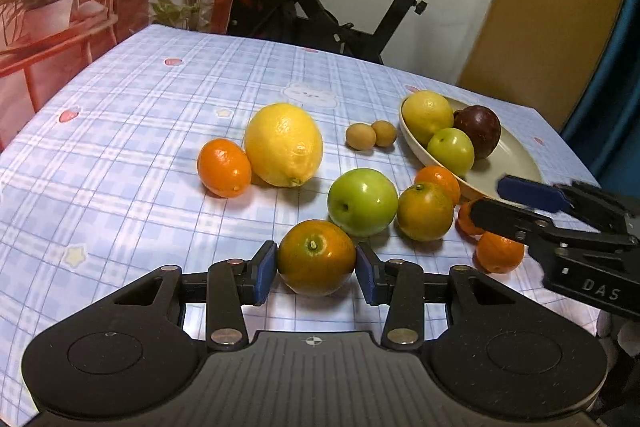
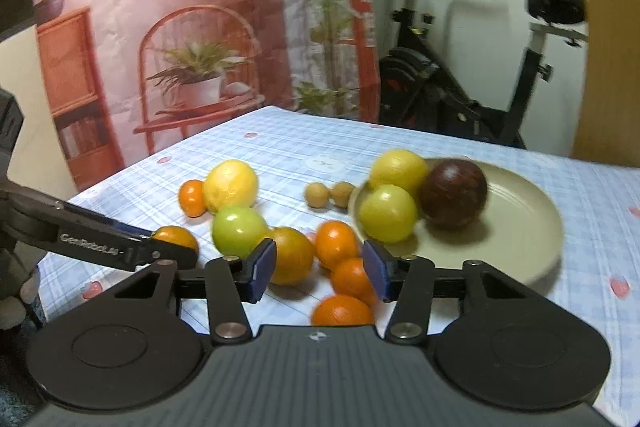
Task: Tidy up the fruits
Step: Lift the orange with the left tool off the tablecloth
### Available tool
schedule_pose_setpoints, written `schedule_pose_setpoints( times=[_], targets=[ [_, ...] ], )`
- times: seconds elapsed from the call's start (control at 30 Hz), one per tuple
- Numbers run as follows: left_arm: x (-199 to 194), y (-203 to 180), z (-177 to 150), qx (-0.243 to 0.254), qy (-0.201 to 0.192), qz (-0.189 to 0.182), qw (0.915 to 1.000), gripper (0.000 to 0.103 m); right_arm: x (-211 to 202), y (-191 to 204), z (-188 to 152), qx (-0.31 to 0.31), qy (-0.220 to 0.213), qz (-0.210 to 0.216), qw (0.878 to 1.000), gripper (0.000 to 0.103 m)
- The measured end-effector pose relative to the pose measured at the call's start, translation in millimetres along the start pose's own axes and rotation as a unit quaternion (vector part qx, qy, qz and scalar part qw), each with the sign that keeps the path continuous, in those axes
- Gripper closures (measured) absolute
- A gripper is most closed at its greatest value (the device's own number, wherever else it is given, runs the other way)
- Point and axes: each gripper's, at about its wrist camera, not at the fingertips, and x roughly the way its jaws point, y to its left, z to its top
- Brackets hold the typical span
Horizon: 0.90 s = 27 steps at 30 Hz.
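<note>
While three fruits, a lemon, a green one and a dark one, lie in the plate (image 1: 516, 155) at 2 o'clock, some ten remain on the tablecloth (image 1: 120, 131). The left gripper (image 1: 316, 267) clamps a greenish orange (image 1: 316, 257) at 6 o'clock. The right gripper (image 2: 318, 269), part open, holds nothing above small oranges (image 2: 344, 275).

Fruit is spread across the table (image 1: 120, 131) — a lemon (image 1: 284, 145) far left, an apple (image 1: 362, 202) nearer, three fruits held in the plate (image 1: 516, 157) at right.
</note>
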Motion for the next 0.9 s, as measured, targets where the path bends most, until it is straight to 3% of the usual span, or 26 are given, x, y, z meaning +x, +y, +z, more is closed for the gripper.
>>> schedule_pose_setpoints(
  times=[0.27, 0.4, 0.7, 0.9],
  targets=[
    [-0.3, 2.2, -2.0, -0.009, -0.002, -0.005, 0.9999, 0.058, 34.4, 30.2, 9.3, -0.082, 0.034, 0.029, 0.996, 0.057],
    [-0.1, 3.1, -2.4, -0.013, -0.002, -0.008, 0.9999, 0.058, 47.5, 35.9, 10.0, -0.106, 0.046, 0.025, 0.993, 0.057],
    [-1.4, 3.4, -2.6, -0.013, -0.002, -0.007, 0.9999, 0.058, 62.6, 38.4, 9.0, -0.117, 0.070, 0.002, 0.991, 0.057],
    [-2.2, -1.0, -2.9, -0.004, -0.001, 0.001, 1.0000, 0.058, 40.8, 30.1, 2.1, -0.046, 0.061, 0.006, 0.997, 0.059]
  ],
)
